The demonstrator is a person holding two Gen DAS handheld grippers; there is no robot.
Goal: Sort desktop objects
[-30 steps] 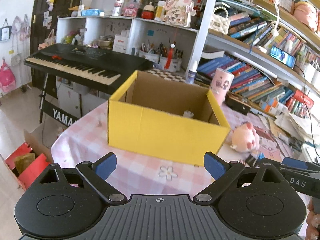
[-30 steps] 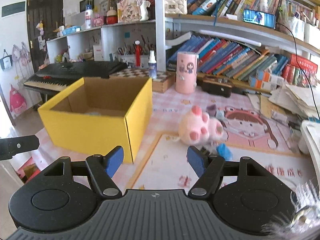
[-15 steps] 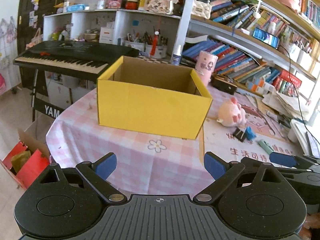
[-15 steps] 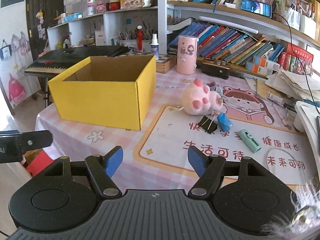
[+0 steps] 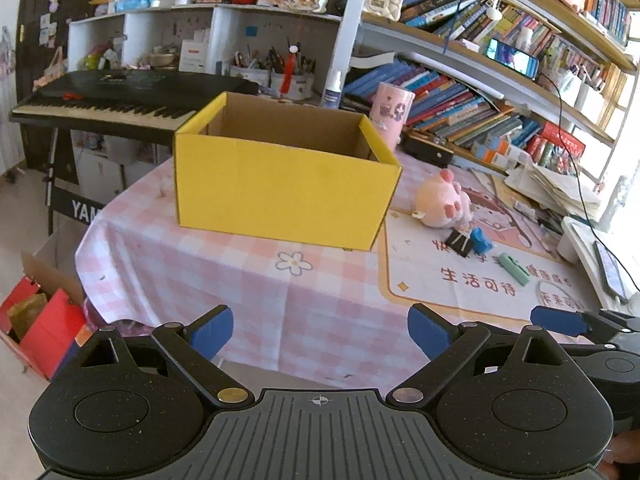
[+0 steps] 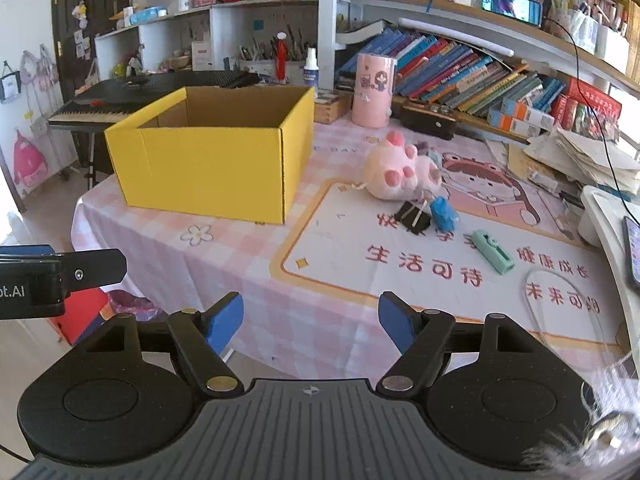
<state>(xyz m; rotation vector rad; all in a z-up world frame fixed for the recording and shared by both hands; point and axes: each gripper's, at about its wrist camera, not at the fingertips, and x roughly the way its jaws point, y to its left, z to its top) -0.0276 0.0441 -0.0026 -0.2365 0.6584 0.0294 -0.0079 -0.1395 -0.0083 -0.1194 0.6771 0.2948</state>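
— Two blue pads on the left gripper [image 5: 320, 330] stand wide apart, nothing between them. What lies ahead of them in the left wrist view?

— Straight ahead of the fingers sits the yellow box [image 5: 286, 184], open at the top, on the pink checked tablecloth [image 5: 208, 280]. Ahead and off past the right finger lie the pink plush toy [image 5: 440, 204], the black binder clip [image 5: 459, 239] touching the blue binder clip [image 5: 481, 240], and nearer, the mint-green stapler [image 5: 513, 268], all on the printed mat [image 5: 472, 292]. The right gripper's blue tip pokes in just beyond the right finger.

— And the right wrist view?

— The right gripper [image 6: 311, 320] has its jaws opening, with nothing between them. The yellow box [image 6: 212, 160] is ahead, off past the left finger. The pink plush toy [image 6: 400, 172] is ahead, a little to the right-finger side; the black binder clip [image 6: 412, 216] and blue binder clip [image 6: 443, 212] lie touching, just this side of it. The mint-green stapler [image 6: 492, 251] is nearer, past the right finger. A pink cup [image 6: 372, 90] stands far behind, and the left gripper's arm juts in beside the left finger.
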